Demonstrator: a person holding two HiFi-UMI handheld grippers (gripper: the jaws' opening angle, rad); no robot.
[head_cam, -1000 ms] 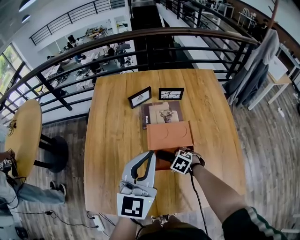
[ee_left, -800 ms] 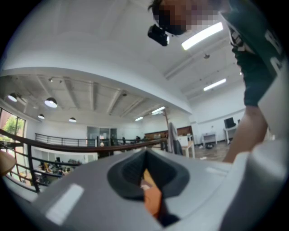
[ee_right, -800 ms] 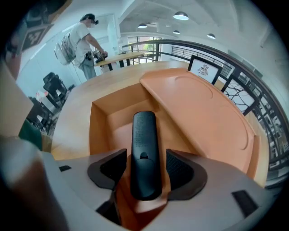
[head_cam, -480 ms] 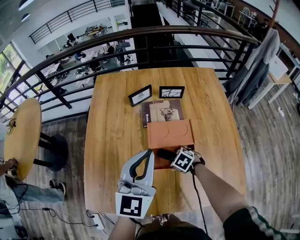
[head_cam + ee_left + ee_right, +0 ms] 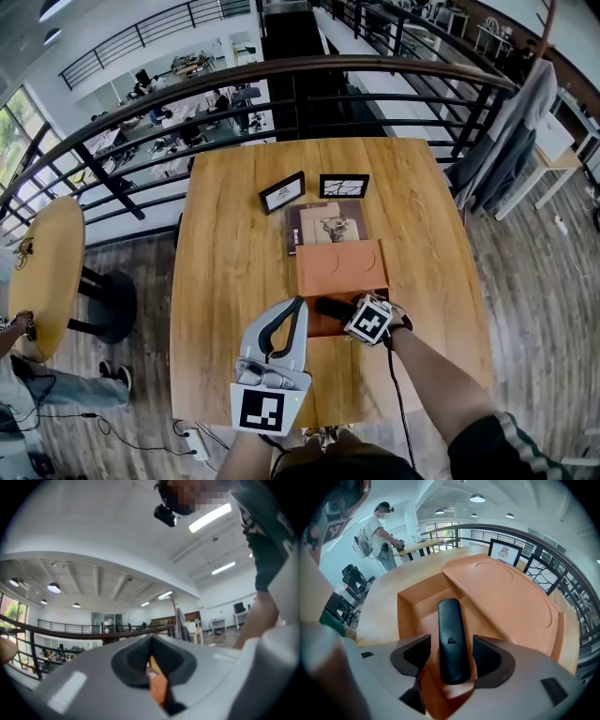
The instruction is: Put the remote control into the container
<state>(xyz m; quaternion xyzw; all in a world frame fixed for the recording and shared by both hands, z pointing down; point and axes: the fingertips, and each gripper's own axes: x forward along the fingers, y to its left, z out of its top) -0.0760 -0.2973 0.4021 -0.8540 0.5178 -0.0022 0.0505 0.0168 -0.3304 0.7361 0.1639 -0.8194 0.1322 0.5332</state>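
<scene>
A black remote control (image 5: pixel 451 639) lies lengthwise in the open part of an orange container (image 5: pixel 410 606), whose flat lid (image 5: pixel 506 592) covers the far part. My right gripper (image 5: pixel 451 654) points steeply down over it. Its jaws have just been opening and stand apart, with the remote between them and a gap on each side. In the head view the remote (image 5: pixel 331 307) shows just left of the right gripper (image 5: pixel 349 317), inside the container (image 5: pixel 342 269). My left gripper (image 5: pixel 300 304) hovers level beside the container's left edge, jaws together and nothing in them.
The container sits on a wooden table (image 5: pixel 230 281). Behind it lie a book (image 5: pixel 323 225) and two small picture frames (image 5: pixel 279 193) (image 5: pixel 343 186). A black railing (image 5: pixel 281 84) runs behind the table. A round side table (image 5: pixel 47 272) stands at left. A person (image 5: pixel 382 531) stands in the distance.
The right gripper's marker cube has rolled slightly and more of the remote shows beside it. The left gripper has barely moved.
</scene>
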